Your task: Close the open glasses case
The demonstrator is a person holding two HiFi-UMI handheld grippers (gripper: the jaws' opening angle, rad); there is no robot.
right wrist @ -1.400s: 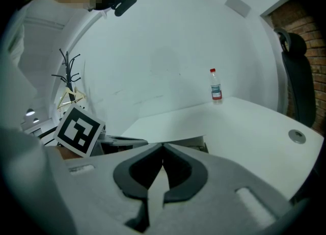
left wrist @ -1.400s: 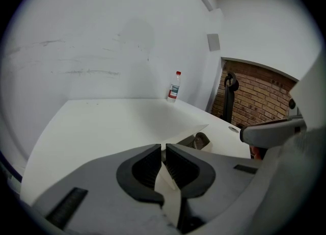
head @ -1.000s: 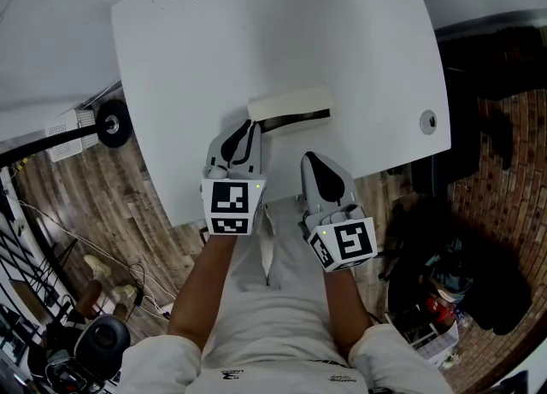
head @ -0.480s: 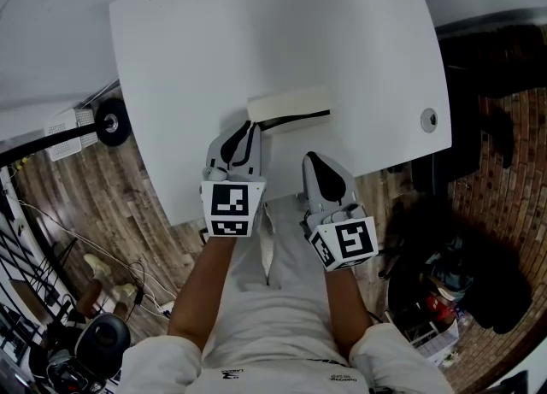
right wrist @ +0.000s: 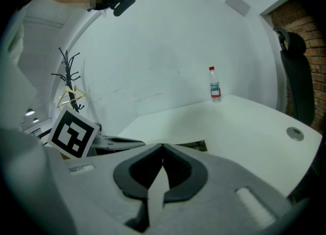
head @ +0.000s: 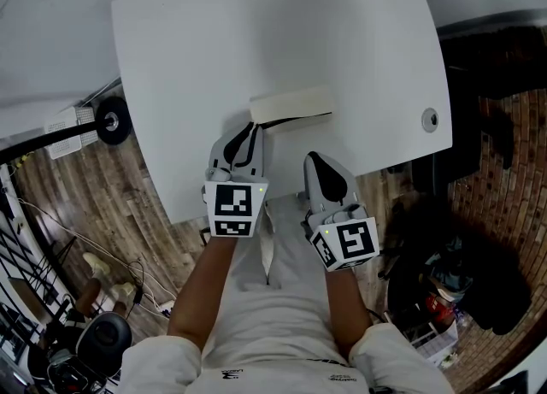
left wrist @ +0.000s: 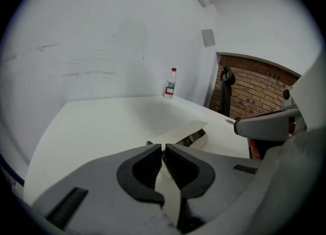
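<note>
Glasses case (head: 291, 103), long axis left-right across table (head: 197, 50), opening seemingly toward person (head: 273, 332).

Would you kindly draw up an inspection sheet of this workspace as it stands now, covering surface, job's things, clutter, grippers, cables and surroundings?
Surface: white table, mostly bare; a round grommet near its right edge.
Job's things: glasses case, cream lid raised, dark inside showing, near the person's side of the table.
Clutter: one red-capped bottle at the table's far end.
Grippers: left gripper jaws together, empty, close to the case's left end, contact unclear; right gripper jaws together, empty, at the table's near edge.
Cables: loose wires on the floor to the left; none seen on the table.
Surroundings: wood floor, brick surface, dark bags on the right.
</note>
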